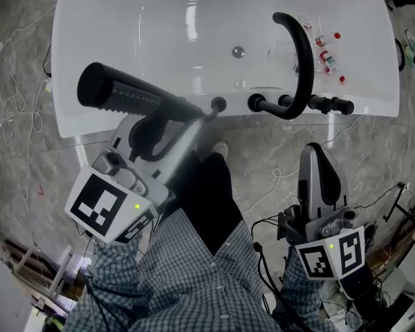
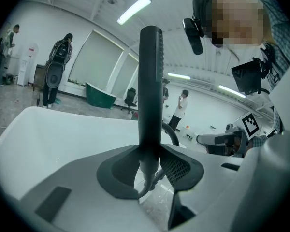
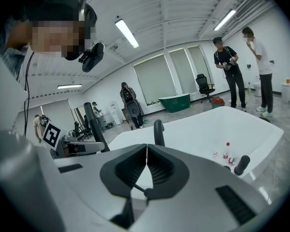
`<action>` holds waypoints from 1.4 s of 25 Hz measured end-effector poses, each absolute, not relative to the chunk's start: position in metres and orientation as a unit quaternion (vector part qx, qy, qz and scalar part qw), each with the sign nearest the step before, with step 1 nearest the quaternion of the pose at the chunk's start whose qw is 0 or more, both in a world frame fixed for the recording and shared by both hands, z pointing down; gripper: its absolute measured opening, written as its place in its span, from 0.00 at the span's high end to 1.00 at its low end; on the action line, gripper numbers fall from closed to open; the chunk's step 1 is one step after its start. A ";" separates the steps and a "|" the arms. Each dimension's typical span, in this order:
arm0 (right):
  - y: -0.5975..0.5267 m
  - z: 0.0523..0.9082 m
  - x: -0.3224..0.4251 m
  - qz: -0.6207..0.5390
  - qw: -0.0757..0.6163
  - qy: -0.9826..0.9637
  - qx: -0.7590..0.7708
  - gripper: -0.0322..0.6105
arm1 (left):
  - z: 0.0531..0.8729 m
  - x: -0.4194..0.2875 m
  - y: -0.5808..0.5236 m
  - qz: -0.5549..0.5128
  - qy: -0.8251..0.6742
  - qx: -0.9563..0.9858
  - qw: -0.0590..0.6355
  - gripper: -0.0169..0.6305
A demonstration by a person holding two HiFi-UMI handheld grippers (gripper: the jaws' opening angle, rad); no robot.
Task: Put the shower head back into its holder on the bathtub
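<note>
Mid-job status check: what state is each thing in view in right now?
Black stick-shaped shower head: clamped, out of its holder.
Left gripper: shut on the shower head.
Right gripper: shut, empty.
Round black holder on the white bathtub rim: empty.

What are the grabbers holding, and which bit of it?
The left gripper holds the long black stick-shaped shower head by its bottom end, just above the hose. The right gripper holds nothing; its jaws are shut.
</note>
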State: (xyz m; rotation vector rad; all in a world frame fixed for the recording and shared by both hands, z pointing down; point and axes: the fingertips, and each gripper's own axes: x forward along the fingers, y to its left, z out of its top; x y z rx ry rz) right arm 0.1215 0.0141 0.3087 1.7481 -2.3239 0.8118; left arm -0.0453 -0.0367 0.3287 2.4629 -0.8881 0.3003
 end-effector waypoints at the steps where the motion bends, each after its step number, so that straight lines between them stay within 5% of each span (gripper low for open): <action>1: 0.016 0.313 0.120 0.269 0.065 -0.769 0.577 0.93 | 0.332 -0.045 -0.037 0.111 -0.325 0.905 0.250 0.76; 35: 0.028 0.388 0.105 0.326 0.064 -0.760 0.559 0.92 | 0.428 -0.043 -0.038 0.107 -0.346 0.886 0.290 0.76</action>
